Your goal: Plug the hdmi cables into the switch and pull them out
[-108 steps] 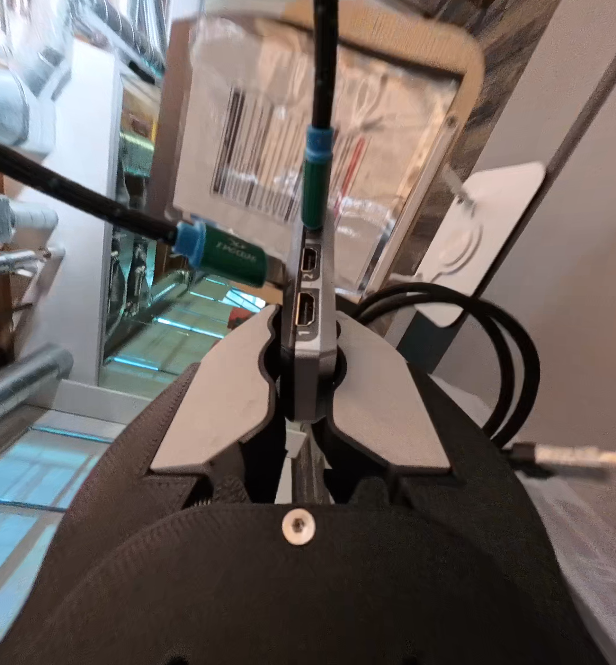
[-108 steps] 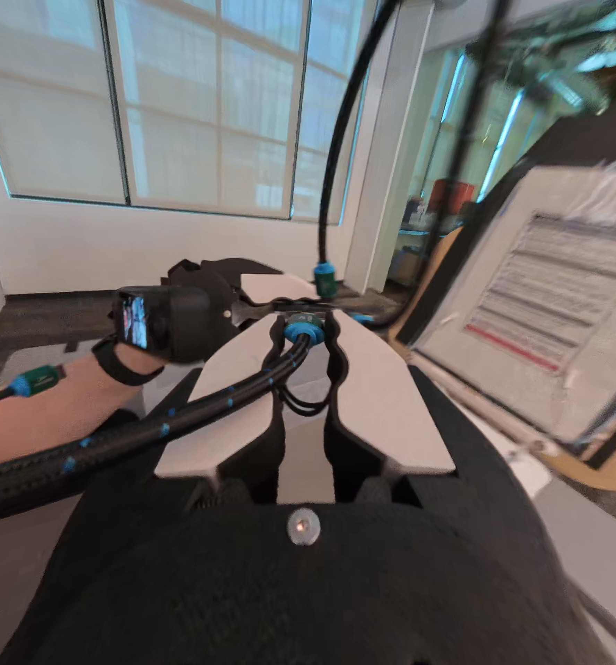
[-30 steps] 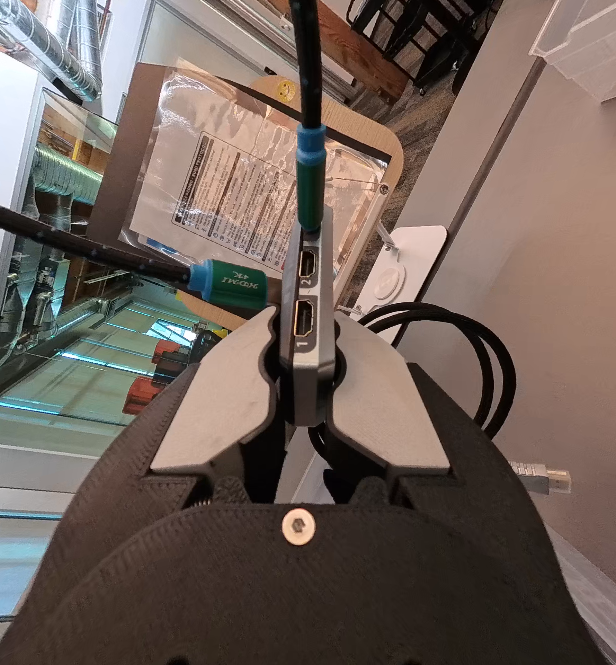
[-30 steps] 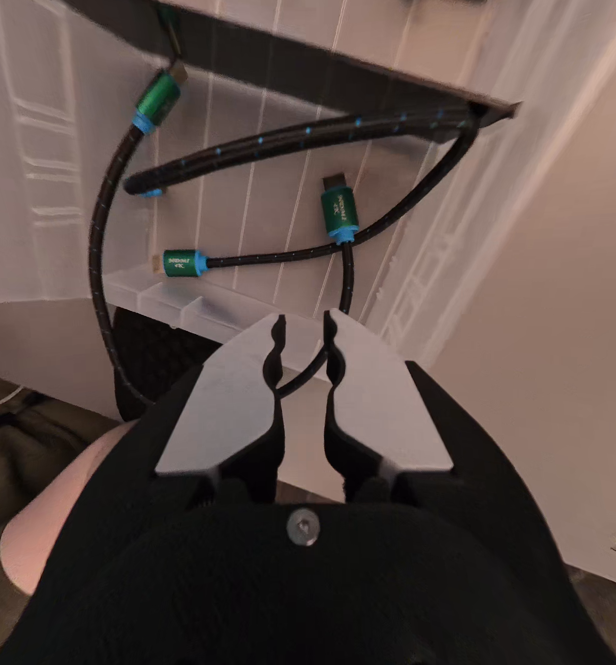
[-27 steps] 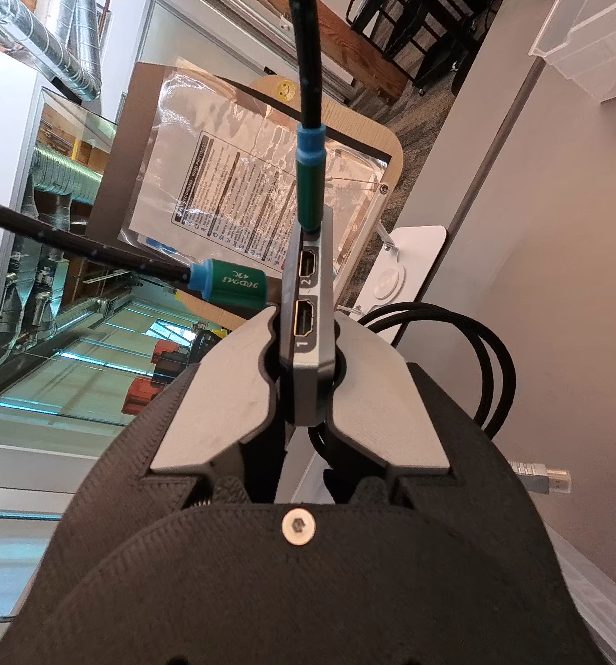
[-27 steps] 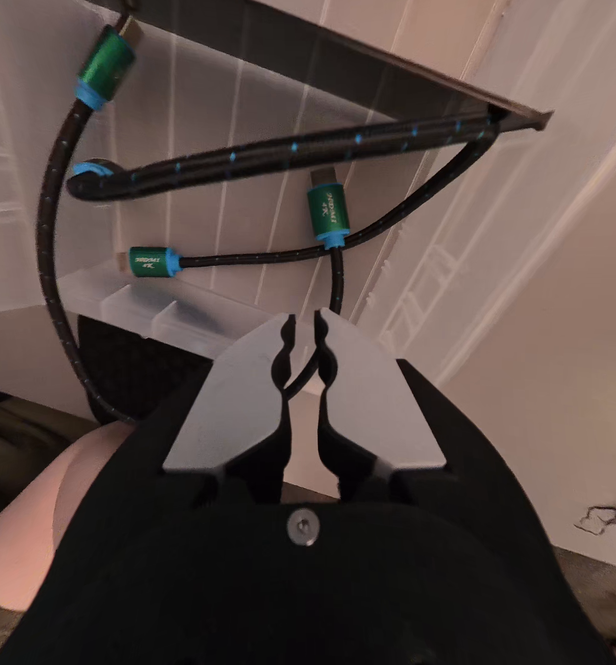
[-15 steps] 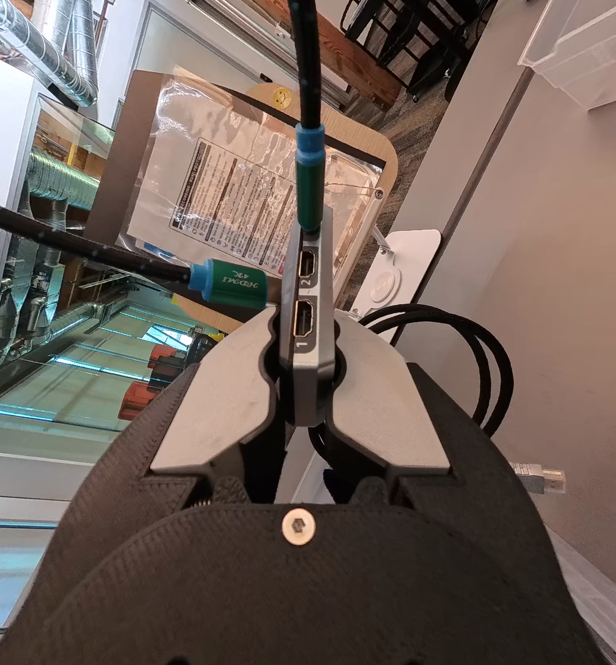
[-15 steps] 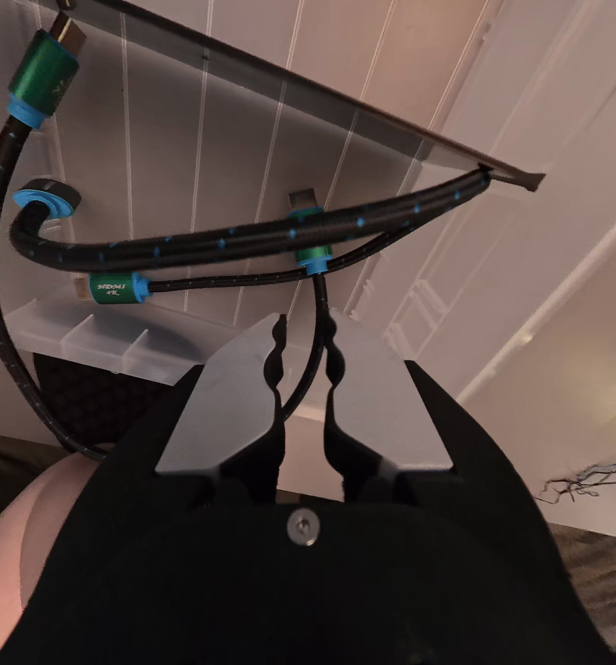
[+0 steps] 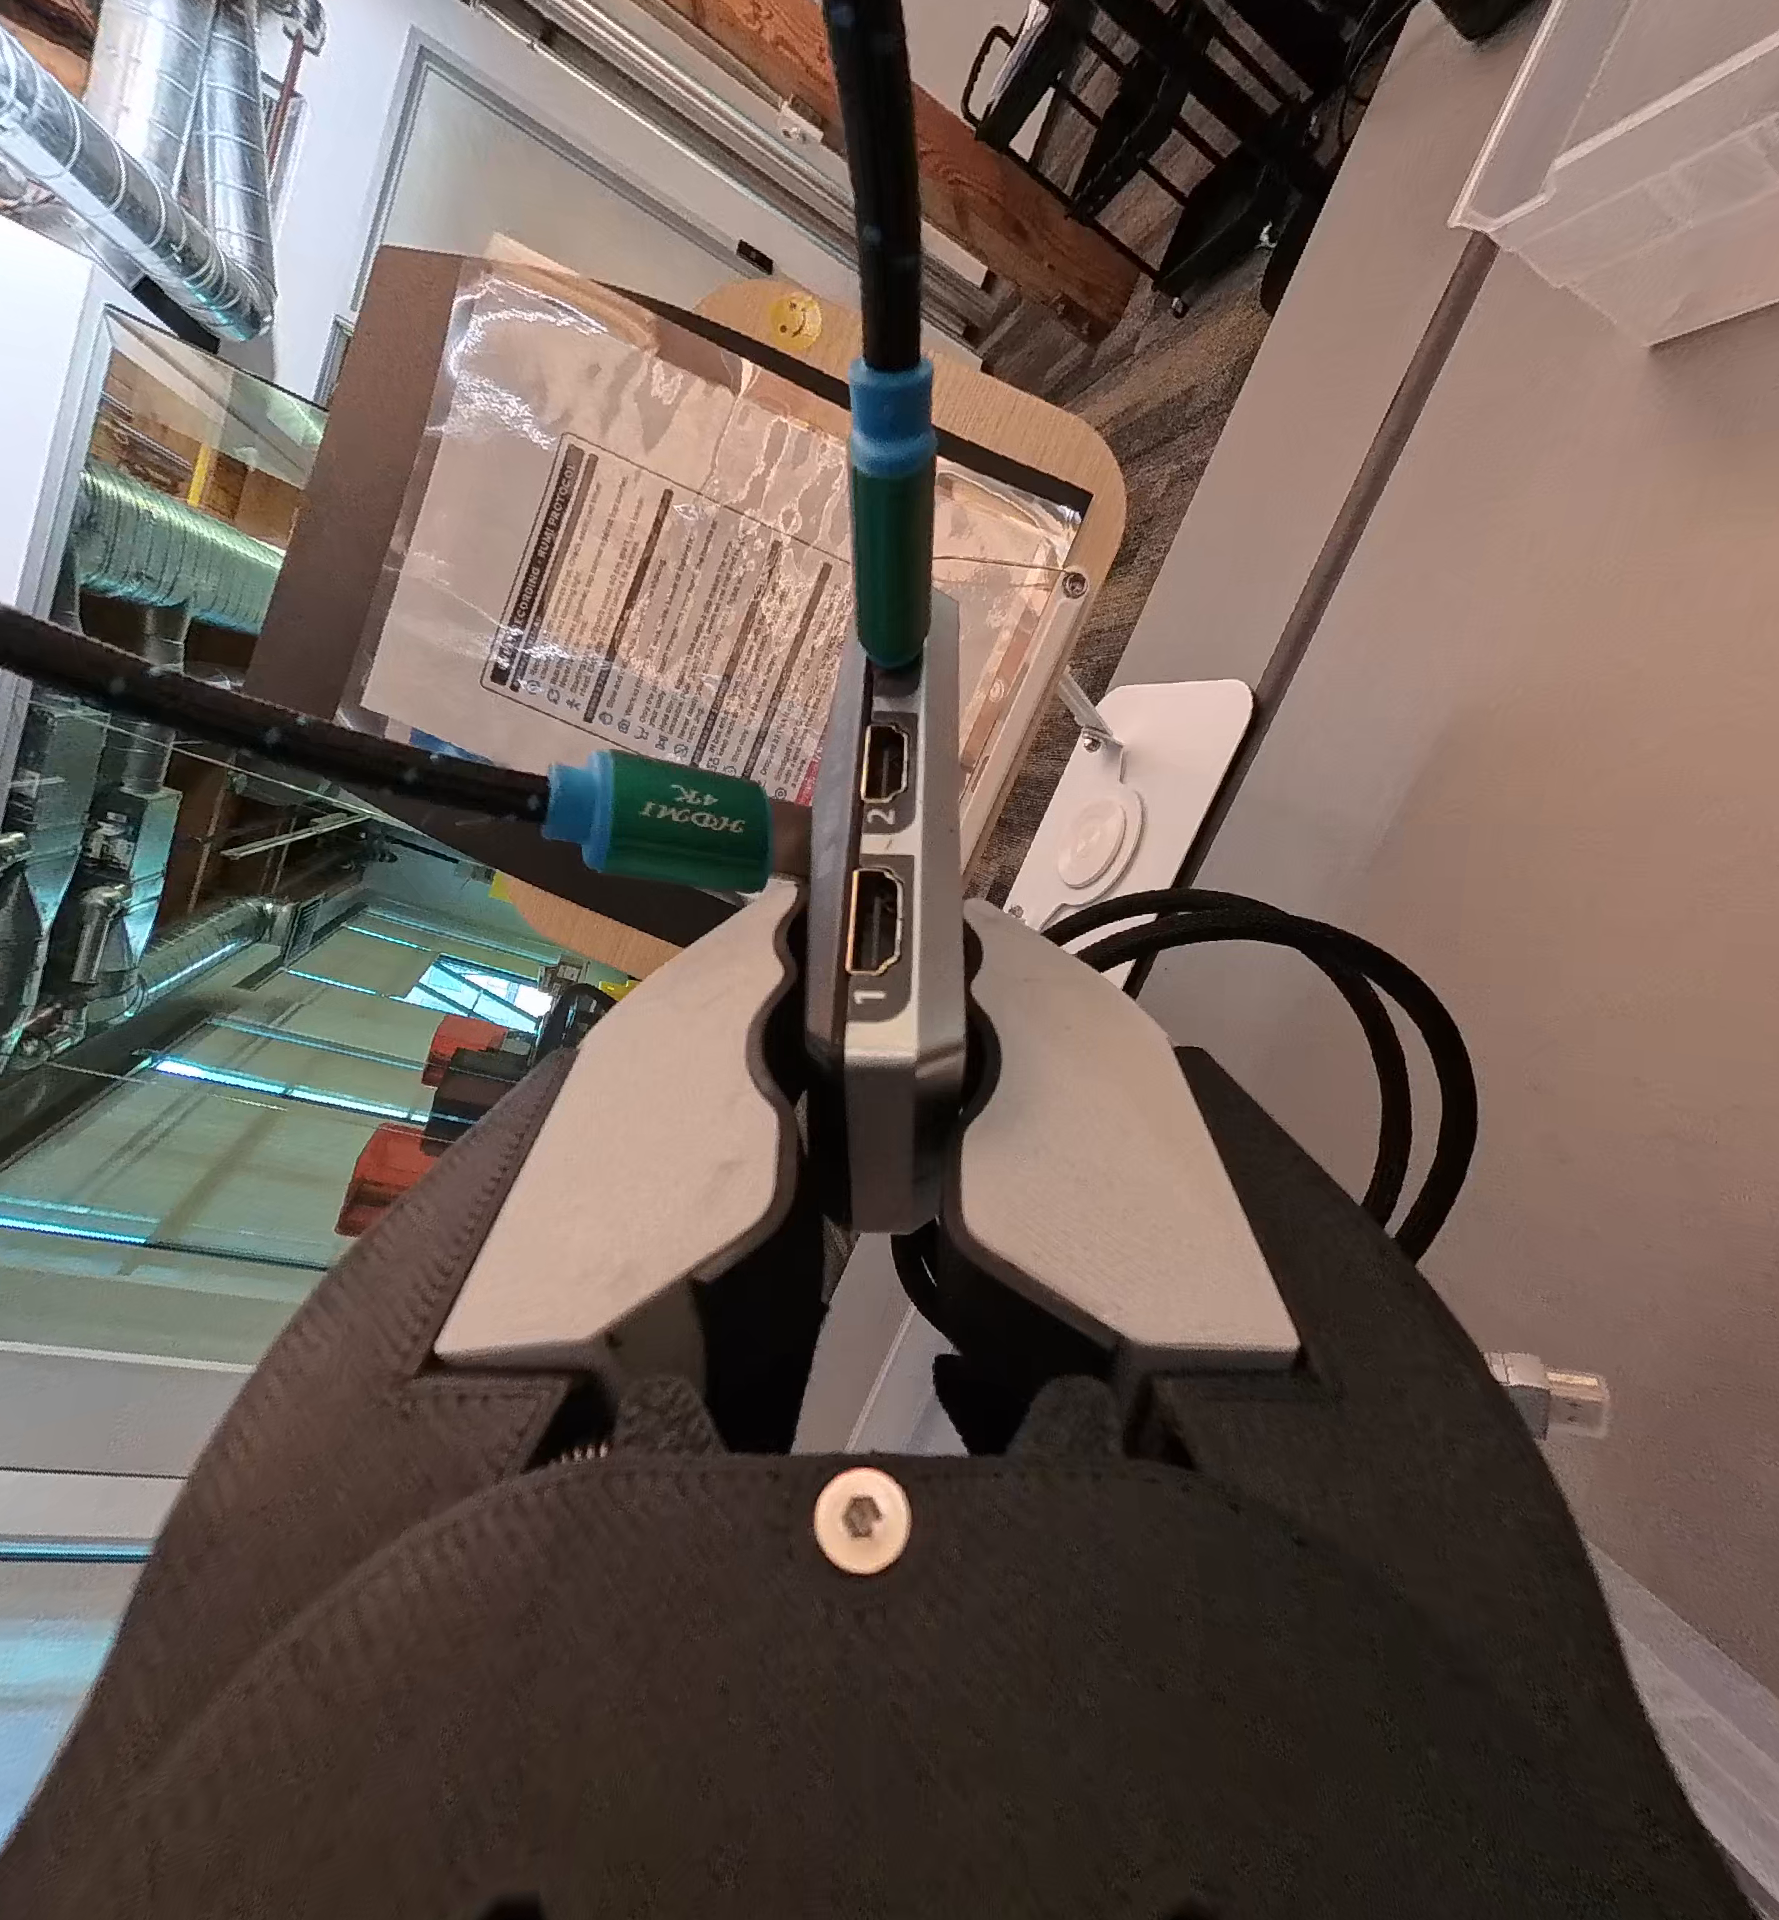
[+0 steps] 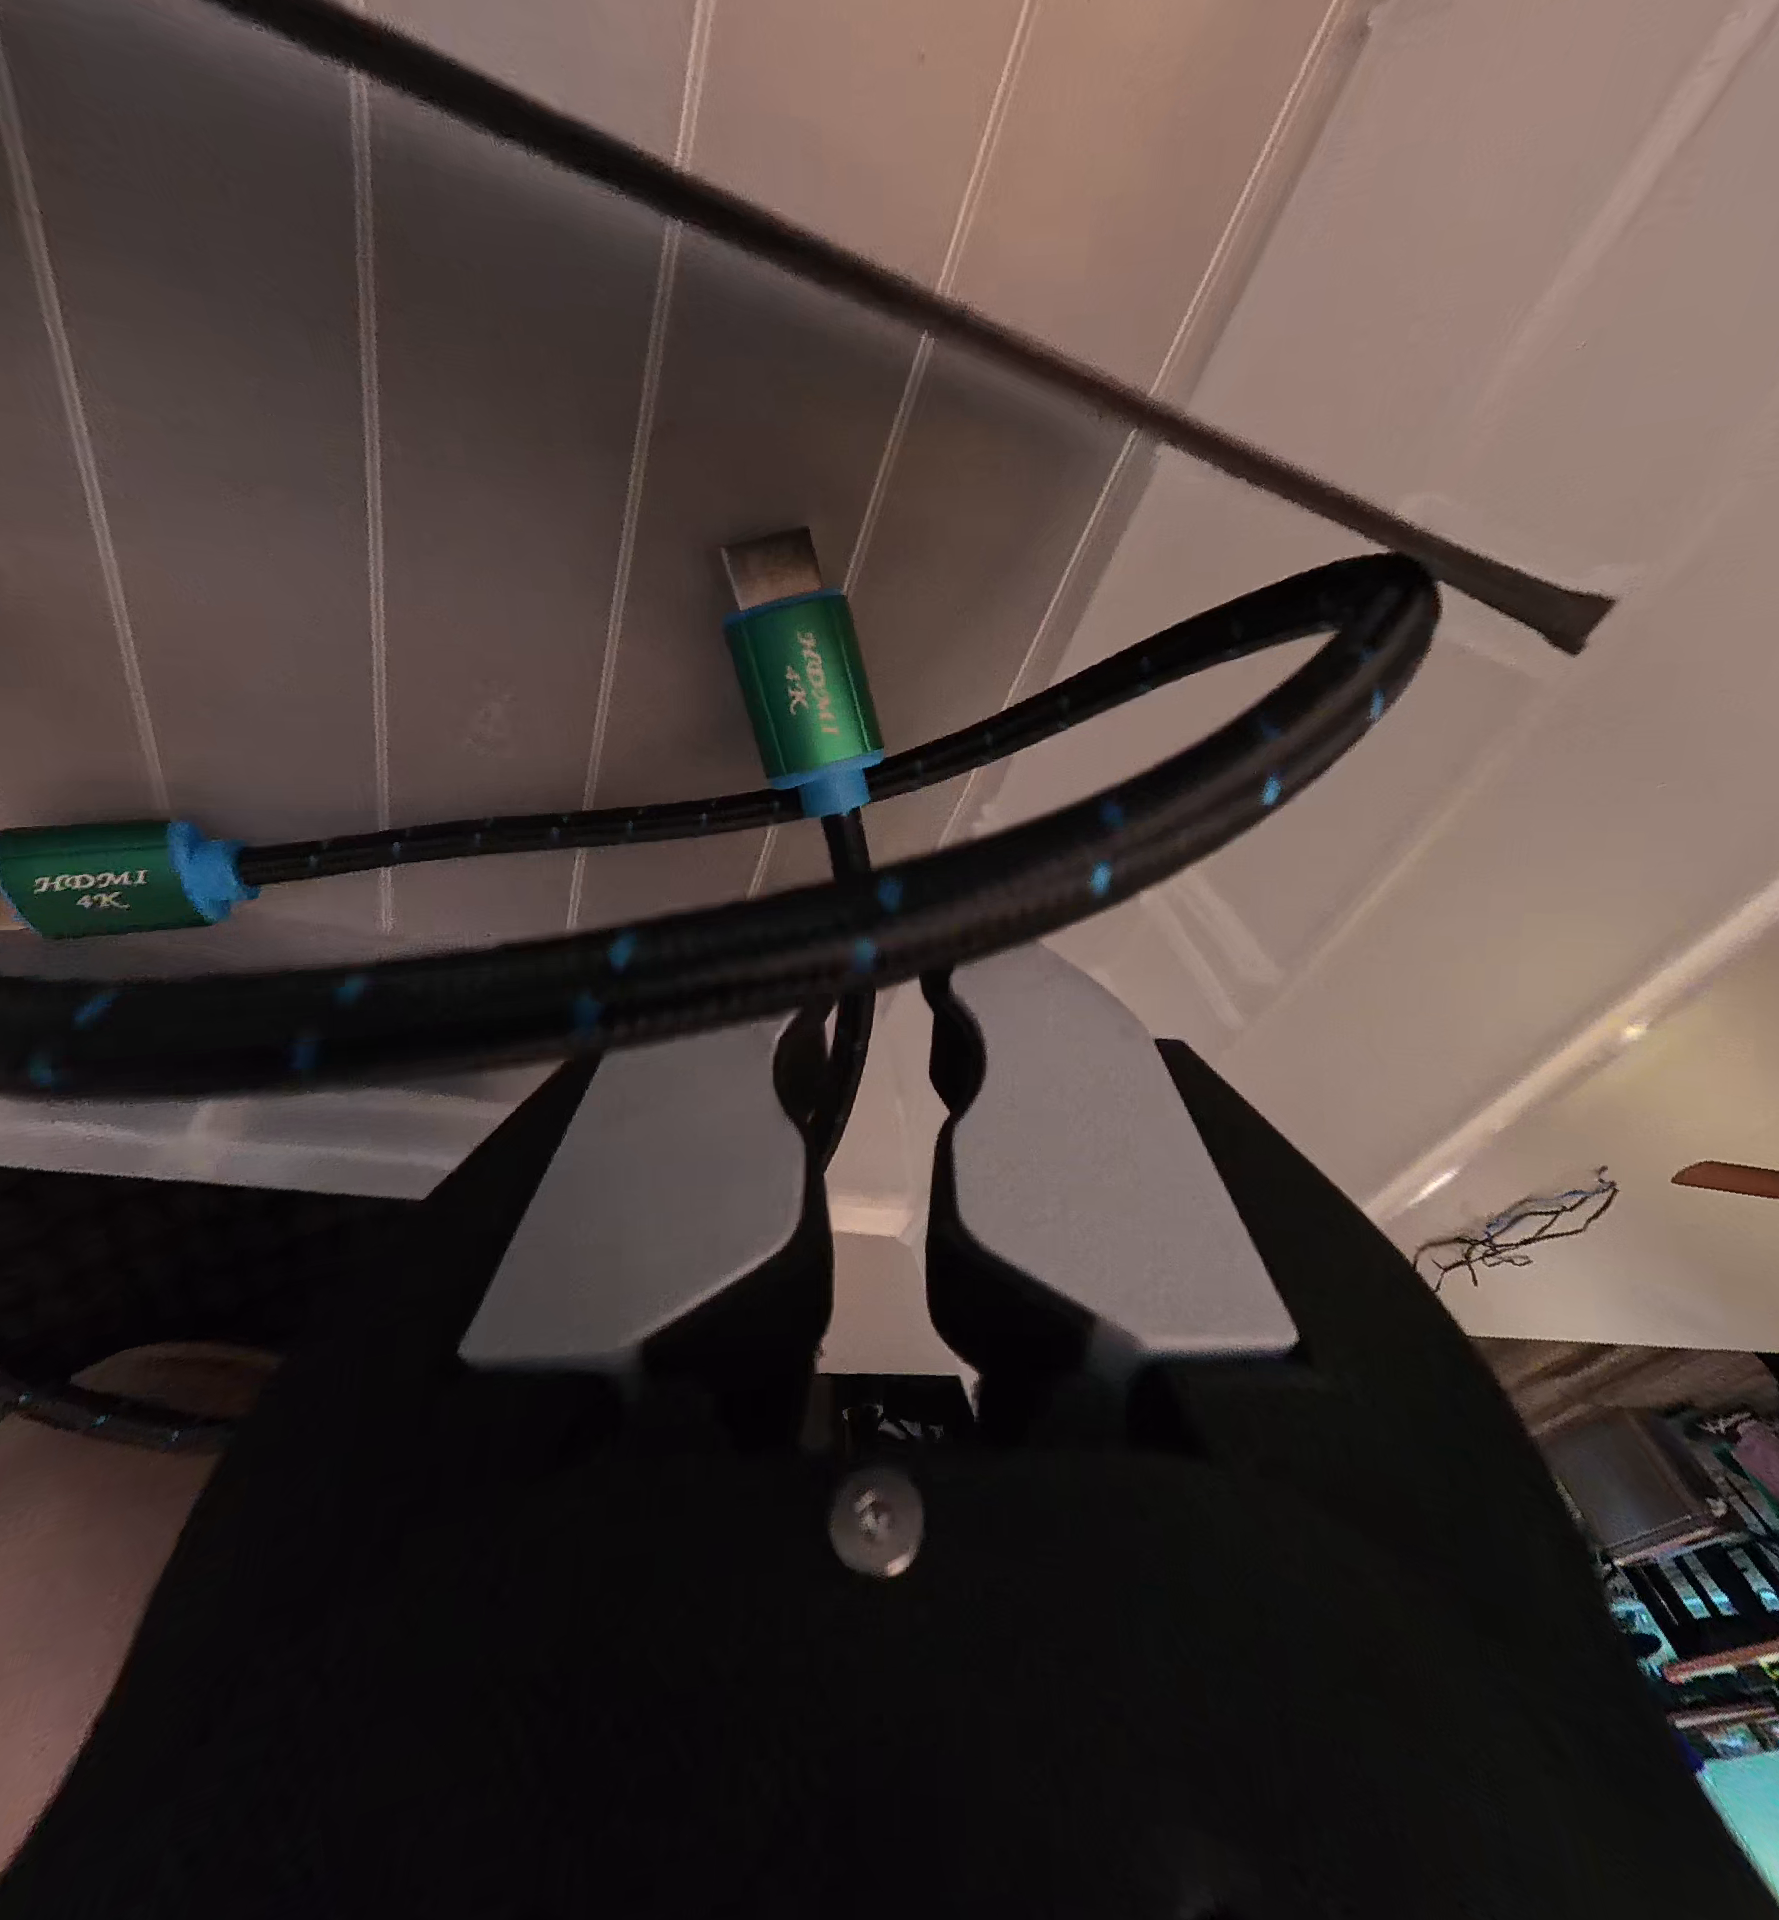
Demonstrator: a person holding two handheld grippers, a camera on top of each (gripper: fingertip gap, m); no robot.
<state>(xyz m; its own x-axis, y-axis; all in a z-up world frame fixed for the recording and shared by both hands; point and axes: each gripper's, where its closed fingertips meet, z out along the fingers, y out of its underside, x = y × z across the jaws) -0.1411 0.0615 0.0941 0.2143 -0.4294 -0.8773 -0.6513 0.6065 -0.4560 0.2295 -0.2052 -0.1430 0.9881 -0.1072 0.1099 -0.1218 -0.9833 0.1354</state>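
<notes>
Grey wall and grey tabletop (image 9: 1643, 935) form the backdrop of the left wrist view; pale panelled surface fills the right wrist view.

Item, left gripper (image 9: 880, 997): fingers clamped on the lower end of a slim grey switch (image 9: 890, 935), held edge-on and upright between them. Two numbered sockets on the facing edge stand open.

Item, green plug (image 9: 669, 823) with blue collar, on a black braided cable, seated in the switch's left side just above the left finger. Second green plug (image 9: 893, 561) seated in the switch's top end, cable rising out of view. Both carry printed lettering (not transcribed).

Item, thin black looped lead (image 9: 1363, 1039) right of the gripper, with a loose silver connector (image 9: 1555, 1403) near the right edge.

Item, sleeved printed sheet (image 9: 677, 582) on a wooden board behind the switch.

Item, right gripper (image 10: 869, 1049): jaws slightly apart, a thin black cord (image 10: 843, 1049) running between the fingertips, unpinched as far as visible. Just beyond, a free green connector (image 10: 802, 686) points away; another (image 10: 100, 878) lies at far left. Thick blue-flecked cable (image 10: 656, 966) crosses over the fingertips.
</notes>
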